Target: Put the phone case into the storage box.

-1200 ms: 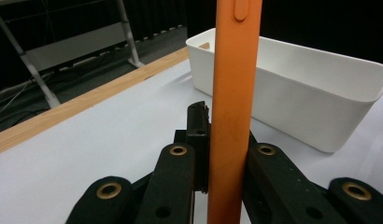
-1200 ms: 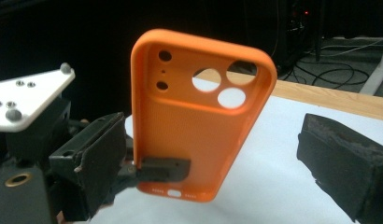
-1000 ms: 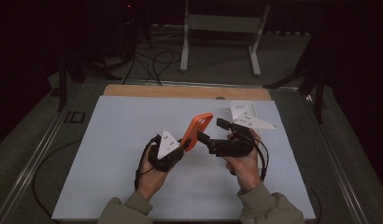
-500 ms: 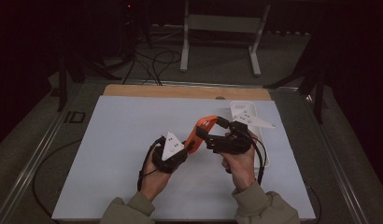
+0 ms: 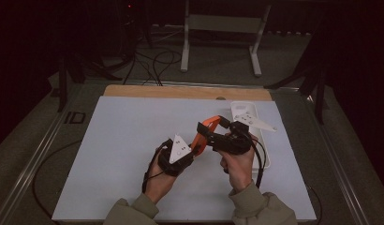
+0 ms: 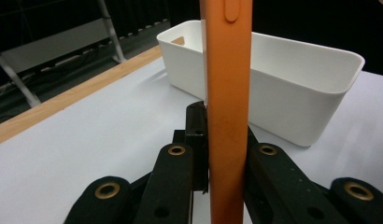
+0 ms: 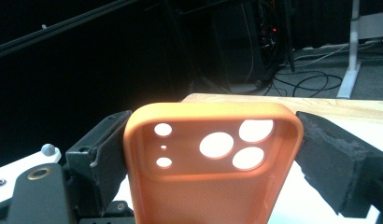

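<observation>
An orange phone case (image 5: 205, 131) is held in the air over the white mat between both grippers. My left gripper (image 5: 194, 146) is shut on its lower part, gripping it edge-on (image 6: 227, 93) between the black jaws (image 6: 223, 140). My right gripper (image 5: 211, 126) reaches in from the right. Its jaws have just been closing, and the pads now touch both side edges of the case's camera end (image 7: 213, 177), so my right gripper (image 7: 210, 154) is shut on it. A hand holds each gripper.
A white plastic bin (image 5: 239, 110) stands on the mat just right of the hands, its wall (image 6: 292, 88) beyond the case in the left gripper view. The white mat (image 5: 124, 140) lies on a table with a wooden back edge (image 5: 180, 91). A metal stand (image 5: 218, 23) and cables lie on the floor behind.
The case's upper end has come between the right gripper's jaws, and those jaws have narrowed onto it. The left gripper and case shifted slightly right.
</observation>
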### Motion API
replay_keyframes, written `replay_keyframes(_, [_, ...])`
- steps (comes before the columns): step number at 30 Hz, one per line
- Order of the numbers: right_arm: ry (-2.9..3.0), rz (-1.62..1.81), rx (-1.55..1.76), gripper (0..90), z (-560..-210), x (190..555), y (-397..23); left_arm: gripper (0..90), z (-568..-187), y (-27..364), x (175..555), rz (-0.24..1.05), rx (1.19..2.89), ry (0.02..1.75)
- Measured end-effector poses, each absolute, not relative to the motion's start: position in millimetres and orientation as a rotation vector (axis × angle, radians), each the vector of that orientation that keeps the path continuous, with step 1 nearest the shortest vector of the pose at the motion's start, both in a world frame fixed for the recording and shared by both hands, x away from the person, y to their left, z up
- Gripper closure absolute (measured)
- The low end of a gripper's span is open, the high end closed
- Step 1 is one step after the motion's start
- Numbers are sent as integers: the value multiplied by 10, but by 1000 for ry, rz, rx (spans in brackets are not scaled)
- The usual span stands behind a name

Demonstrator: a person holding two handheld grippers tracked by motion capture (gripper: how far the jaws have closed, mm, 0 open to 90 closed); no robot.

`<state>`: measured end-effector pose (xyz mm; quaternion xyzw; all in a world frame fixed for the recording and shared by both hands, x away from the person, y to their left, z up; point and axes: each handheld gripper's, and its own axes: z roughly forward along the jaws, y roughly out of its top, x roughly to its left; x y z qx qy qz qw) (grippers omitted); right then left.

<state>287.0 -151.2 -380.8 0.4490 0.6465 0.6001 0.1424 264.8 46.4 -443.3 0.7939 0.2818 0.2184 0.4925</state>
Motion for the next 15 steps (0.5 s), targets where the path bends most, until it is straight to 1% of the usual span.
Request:
replay_keyframes(4, [1862,1728,1283,160,-3810,2850,-1511,842,-4437,470,2654,522,1930,676])
replay_keyframes(10, [1867,1704,1231,168,-3805,2802,-1474,794,-4448,484,2659,493,1926,654])
replay_keyframes(13, [1876,1718,1235,169,-3812,2806,-1466,710,-4439,498,2653,474,1910,647])
replay_keyframes(15, [1879,1721,1238,169,-3816,2810,-1459,624,-4438,499,2634,500,1899,651])
